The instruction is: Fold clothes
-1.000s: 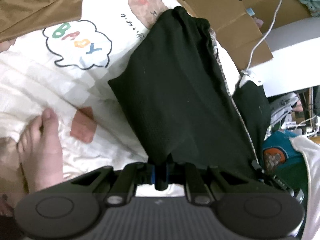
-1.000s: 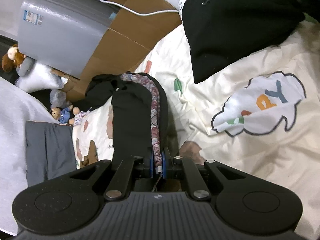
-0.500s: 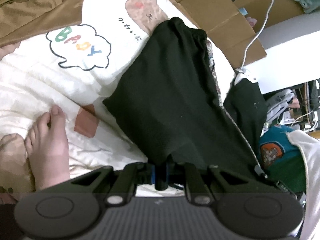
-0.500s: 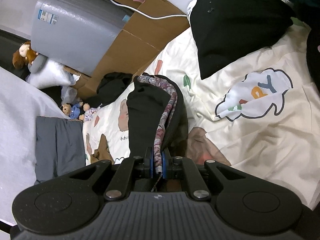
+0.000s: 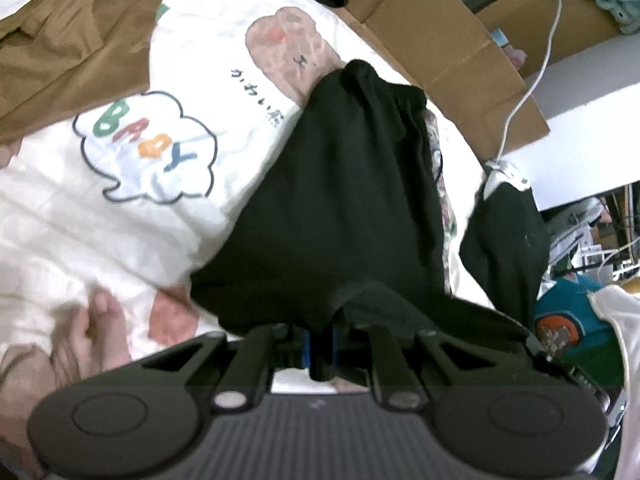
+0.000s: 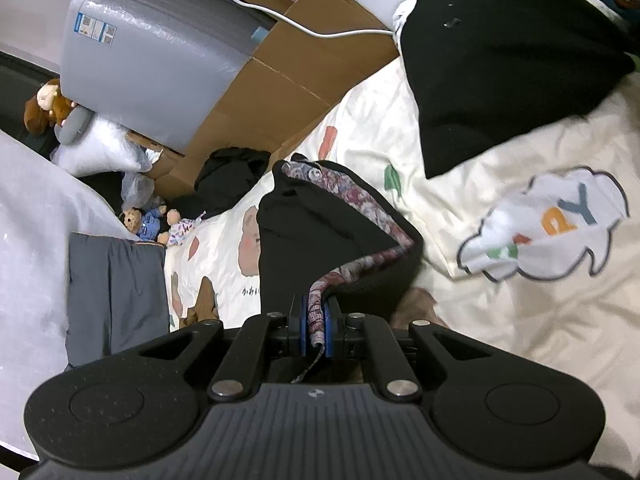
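Observation:
A pair of black shorts (image 5: 340,208) with a patterned maroon side stripe hangs stretched above a cream printed bedsheet (image 5: 120,220). My left gripper (image 5: 320,344) is shut on the near black hem. In the right wrist view the same black shorts (image 6: 320,240) rise from the sheet, and my right gripper (image 6: 315,326) is shut on the patterned stripe (image 6: 360,200). The far end of the shorts rests on the bed.
A brown garment (image 5: 68,36) lies at the upper left. A second black garment (image 6: 500,60) lies on the bedsheet (image 6: 520,320). A person's bare foot (image 5: 100,332) rests on the bed. Flattened cardboard (image 6: 288,80), a grey appliance (image 6: 152,64), a white cable (image 5: 532,88) and a folded grey cloth (image 6: 116,300) sit alongside.
Both grippers have lifted and drawn the shorts toward me, bunching the fabric. The foot has shifted lower and left in the left wrist view.

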Demonstrator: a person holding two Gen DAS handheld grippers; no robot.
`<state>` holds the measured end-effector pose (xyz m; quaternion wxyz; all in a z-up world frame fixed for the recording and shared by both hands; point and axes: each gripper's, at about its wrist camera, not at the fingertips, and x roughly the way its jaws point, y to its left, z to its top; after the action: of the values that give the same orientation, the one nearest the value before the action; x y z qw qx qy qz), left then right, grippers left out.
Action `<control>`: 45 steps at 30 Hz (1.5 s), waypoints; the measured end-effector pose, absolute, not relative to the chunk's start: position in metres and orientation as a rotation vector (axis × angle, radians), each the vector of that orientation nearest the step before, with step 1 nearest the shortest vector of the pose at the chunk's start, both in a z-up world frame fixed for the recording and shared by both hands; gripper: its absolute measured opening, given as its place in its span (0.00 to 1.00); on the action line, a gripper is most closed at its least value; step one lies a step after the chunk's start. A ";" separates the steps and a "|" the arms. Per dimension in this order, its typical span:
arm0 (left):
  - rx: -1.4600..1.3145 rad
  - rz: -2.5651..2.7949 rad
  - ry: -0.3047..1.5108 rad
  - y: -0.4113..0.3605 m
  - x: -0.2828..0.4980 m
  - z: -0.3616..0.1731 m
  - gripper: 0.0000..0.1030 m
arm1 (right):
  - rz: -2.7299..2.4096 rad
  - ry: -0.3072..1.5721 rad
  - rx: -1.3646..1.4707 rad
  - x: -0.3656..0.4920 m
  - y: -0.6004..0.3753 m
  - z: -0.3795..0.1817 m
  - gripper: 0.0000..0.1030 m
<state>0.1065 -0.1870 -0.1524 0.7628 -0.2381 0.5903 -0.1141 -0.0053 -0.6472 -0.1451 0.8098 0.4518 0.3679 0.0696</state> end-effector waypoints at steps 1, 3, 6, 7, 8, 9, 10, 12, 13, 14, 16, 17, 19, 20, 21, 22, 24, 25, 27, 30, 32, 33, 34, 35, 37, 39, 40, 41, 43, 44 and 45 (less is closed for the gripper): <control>-0.516 -0.249 1.283 -0.186 0.111 -0.152 0.09 | 0.151 0.781 0.970 -0.001 -0.647 -0.146 0.09; -0.511 -0.252 1.283 -0.185 0.123 -0.152 0.09 | 0.151 0.775 0.974 0.006 -0.647 -0.148 0.08; -0.515 -0.255 1.276 -0.182 0.135 -0.150 0.09 | 0.155 0.762 0.979 0.021 -0.647 -0.150 0.09; -0.521 -0.255 1.273 -0.181 0.140 -0.151 0.09 | 0.158 0.756 0.981 0.026 -0.647 -0.150 0.09; -0.526 -0.253 1.269 -0.181 0.145 -0.151 0.09 | 0.160 0.751 0.981 0.031 -0.647 -0.151 0.09; -0.531 -0.253 1.263 -0.180 0.152 -0.152 0.09 | 0.163 0.747 0.981 0.036 -0.647 -0.151 0.09; -0.531 -0.255 1.258 -0.180 0.159 -0.152 0.09 | 0.168 0.740 0.992 0.041 -0.647 -0.153 0.09; -0.537 -0.260 1.250 -0.178 0.171 -0.155 0.09 | 0.175 0.727 0.998 0.053 -0.646 -0.155 0.09; -0.541 -0.260 1.246 -0.176 0.177 -0.156 0.09 | 0.177 0.722 0.994 0.059 -0.645 -0.155 0.09; -0.544 -0.259 1.243 -0.175 0.181 -0.157 0.09 | 0.181 0.717 0.992 0.066 -0.645 -0.157 0.09; -0.554 -0.255 1.236 -0.172 0.192 -0.160 0.09 | 0.190 0.708 0.988 0.080 -0.643 -0.161 0.09; -0.559 -0.254 1.234 -0.170 0.196 -0.162 0.09 | 0.192 0.705 0.989 0.087 -0.643 -0.164 0.09; -0.568 -0.251 1.230 -0.168 0.206 -0.166 0.09 | 0.193 0.703 0.985 0.100 -0.641 -0.167 0.09; -0.569 -0.249 1.230 -0.167 0.214 -0.170 0.09 | 0.200 0.701 0.993 0.106 -0.641 -0.170 0.09; -0.571 -0.249 1.230 -0.167 0.217 -0.171 0.09 | 0.206 0.699 1.001 0.112 -0.641 -0.172 0.09; -0.572 -0.250 1.231 -0.166 0.222 -0.173 0.09 | 0.204 0.705 1.002 0.119 -0.641 -0.175 0.08; -0.575 -0.253 1.232 -0.166 0.234 -0.180 0.09 | 0.196 0.715 0.999 0.131 -0.642 -0.180 0.08; -0.578 -0.254 1.232 -0.166 0.238 -0.183 0.09 | 0.193 0.720 0.996 0.138 -0.642 -0.182 0.09; -0.584 -0.254 1.232 -0.167 0.249 -0.190 0.09 | 0.185 0.724 0.984 0.152 -0.641 -0.185 0.08; -0.596 -0.259 1.221 -0.165 0.272 -0.201 0.09 | 0.182 0.726 0.977 0.173 -0.641 -0.190 0.09; -0.593 -0.265 1.223 -0.165 0.279 -0.205 0.09 | 0.188 0.719 0.952 0.187 -0.639 -0.190 0.09; -0.589 -0.271 1.226 -0.166 0.286 -0.209 0.09 | 0.187 0.718 0.936 0.193 -0.638 -0.190 0.09; -0.588 -0.275 1.228 -0.166 0.291 -0.212 0.09 | 0.189 0.719 0.930 0.200 -0.638 -0.191 0.09; -0.590 -0.276 1.227 -0.166 0.294 -0.214 0.09 | 0.190 0.719 0.924 0.206 -0.638 -0.192 0.09; -0.594 -0.283 1.223 -0.165 0.306 -0.222 0.09 | 0.192 0.722 0.913 0.216 -0.637 -0.195 0.09; -0.592 -0.288 1.218 -0.164 0.314 -0.226 0.09 | 0.205 0.715 0.914 0.230 -0.638 -0.200 0.09; -0.592 -0.292 1.215 -0.164 0.318 -0.228 0.09 | 0.208 0.713 0.918 0.232 -0.638 -0.201 0.09; -0.595 -0.296 1.212 -0.163 0.322 -0.229 0.09 | 0.213 0.710 0.918 0.238 -0.637 -0.204 0.09; -0.603 -0.303 1.206 -0.162 0.332 -0.233 0.09 | 0.217 0.710 0.913 0.246 -0.636 -0.209 0.09; -0.605 -0.306 1.205 -0.162 0.336 -0.234 0.09 | 0.223 0.706 0.917 0.249 -0.636 -0.212 0.09; -0.608 -0.309 1.203 -0.163 0.339 -0.235 0.09 | 0.226 0.701 0.922 0.253 -0.637 -0.214 0.09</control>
<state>0.3391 -0.1625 -0.2346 0.7704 -0.2805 0.5545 -0.1423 0.2528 -0.6367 -0.2140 0.8308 0.4348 0.3305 0.1068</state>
